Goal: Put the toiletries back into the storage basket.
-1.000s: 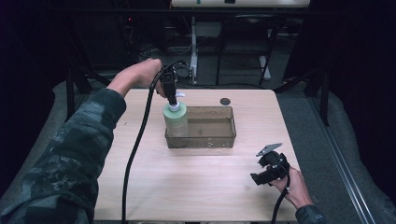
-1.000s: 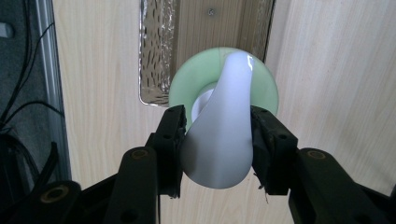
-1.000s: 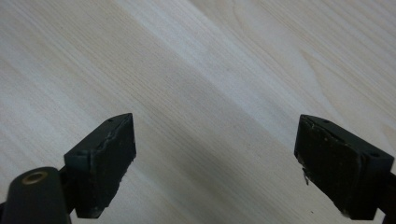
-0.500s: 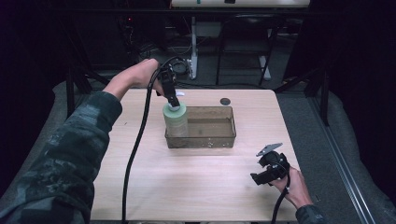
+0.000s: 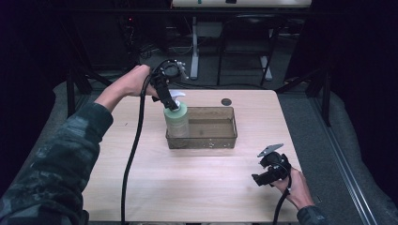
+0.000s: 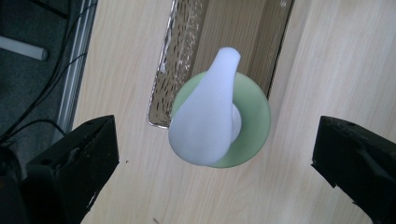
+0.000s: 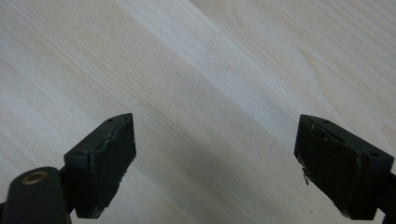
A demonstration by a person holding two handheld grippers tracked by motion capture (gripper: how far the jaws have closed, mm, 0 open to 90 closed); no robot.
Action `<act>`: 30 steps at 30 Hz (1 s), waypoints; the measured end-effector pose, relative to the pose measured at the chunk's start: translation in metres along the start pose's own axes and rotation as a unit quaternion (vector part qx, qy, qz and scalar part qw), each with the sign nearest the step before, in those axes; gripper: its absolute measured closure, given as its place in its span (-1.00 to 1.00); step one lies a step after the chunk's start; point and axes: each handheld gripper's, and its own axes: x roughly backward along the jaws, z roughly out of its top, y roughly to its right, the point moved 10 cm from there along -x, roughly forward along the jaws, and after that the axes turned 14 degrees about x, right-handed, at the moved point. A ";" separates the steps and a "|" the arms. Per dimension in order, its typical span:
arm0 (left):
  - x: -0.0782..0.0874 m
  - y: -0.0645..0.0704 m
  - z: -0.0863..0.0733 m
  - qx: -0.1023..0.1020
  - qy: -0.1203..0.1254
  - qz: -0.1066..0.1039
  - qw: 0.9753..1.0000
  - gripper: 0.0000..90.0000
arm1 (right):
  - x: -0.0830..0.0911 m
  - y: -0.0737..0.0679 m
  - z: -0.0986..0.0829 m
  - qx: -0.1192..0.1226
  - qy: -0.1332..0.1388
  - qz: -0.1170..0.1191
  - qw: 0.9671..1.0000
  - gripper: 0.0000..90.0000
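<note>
A pale green pump bottle (image 5: 177, 121) stands upright in the left end of a clear, brownish-tinted plastic tray (image 5: 220, 139), which sits a little beyond the middle of the light wooden table (image 5: 187, 187). The bottle is a plain round cylinder, matte and soft mint in colour, with a white pump head (image 5: 177, 95) on top. In the left gripper view the bottle (image 6: 247, 126) shows from straight above as a green disc, and the pump head (image 6: 205, 121) is a smooth white teardrop, its broad rounded end toward 7 o'clock and its narrow spout toward 12 o'clock. The tray (image 6: 177, 60) runs off toward 12 o'clock behind it, its wall speckled with reflections.

The left gripper (image 5: 172, 104) hangs directly over the bottle, held by the left hand (image 5: 136, 80), its black cable (image 5: 133, 154) trailing down across the table toward 6 o'clock. Its jaws stand wide apart on either side of the pump head, touching neither the head nor the bottle.

The right gripper (image 5: 259, 180) lies low near the table's edge at about 4 o'clock from the tray and well apart from it, held by the right hand (image 5: 293, 187). In the right gripper view its jaws are spread wide over bare wood grain (image 7: 210, 93).

A small dark round disc (image 5: 226, 101) lies on the table just beyond the tray at 12 o'clock.
</note>
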 end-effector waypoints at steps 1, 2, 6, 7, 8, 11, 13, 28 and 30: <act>0.000 0.000 -0.001 0.003 0.010 0.003 1.000 -1.00 | 0.000 0.001 -0.001 0.005 -0.003 -0.004 1.000 -0.73; 0.001 0.000 -0.003 0.009 0.014 0.001 1.000 -0.99 | 0.000 0.001 -0.001 0.005 -0.002 -0.004 1.000 -0.73; -0.001 0.000 -0.015 0.028 0.025 0.016 0.999 -1.00 | 0.000 0.001 0.000 0.002 0.000 -0.003 1.000 -0.73; -0.002 0.001 -0.017 0.036 0.036 0.017 0.999 -1.00 | 0.000 0.000 0.000 -0.001 0.000 -0.001 1.000 -0.73; -0.003 0.001 -0.022 0.045 0.044 0.017 0.998 -1.00 | 0.000 0.001 -0.001 0.001 -0.002 -0.003 1.000 -0.73; -0.006 0.004 -0.032 0.057 0.055 0.008 0.997 -1.00 | 0.000 0.001 0.000 0.005 -0.001 -0.005 1.000 -0.74; -0.009 0.006 -0.041 0.064 0.063 0.011 0.996 -1.00 | -0.001 0.001 0.001 0.007 -0.002 -0.006 1.000 -0.75; -0.042 0.025 -0.108 0.127 0.080 0.022 0.988 -1.00 | -0.001 0.000 0.001 0.005 -0.004 -0.007 1.000 -0.79; -0.049 0.025 -0.119 0.142 0.076 0.024 0.987 -1.00 | -0.001 -0.001 0.001 0.002 -0.003 -0.005 1.000 -0.79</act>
